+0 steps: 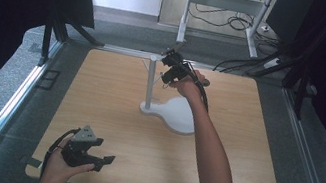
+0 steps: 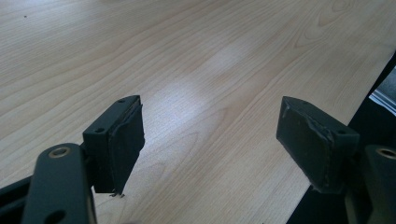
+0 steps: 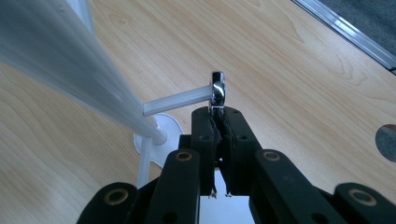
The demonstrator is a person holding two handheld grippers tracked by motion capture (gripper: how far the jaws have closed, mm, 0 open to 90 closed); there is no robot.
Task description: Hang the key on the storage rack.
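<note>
Two grippers on the table, and just one is busy. From the high view, the right gripper [image 1: 171,67] is up at the far edge of the wooden table [image 1: 111,113], level with the top of a white stand [image 1: 150,84] whose pale base [image 1: 178,114] spreads toward the middle of the surface. Thin pegs stick out sideways near the top of the post. Down at the near left corner, the left gripper [image 1: 105,161] sits low in the hand just above the wood, jaws parted, nothing between them.

Over to the left gripper view: the two black pads [image 2: 126,140] stand well apart over bare wood grain, the table's edge running off at the right. Released and idle, then.

Now the right gripper view, and this is the action. The right gripper [image 3: 219,116] is clenched tight on a small shiny metal ring [image 3: 217,89], which pokes up just past the fingertips. The ring sits right at the tip of a white peg [image 3: 177,101] jutting from the blurred post [image 3: 70,65]; whether the peg has entered the hole or merely touches the ring, I can't tell from this angle.

My read: the ring is picked up and carried to the stand, so most of the work is done. What's left is to slide it fully onto the peg, let go, and back away.
</note>
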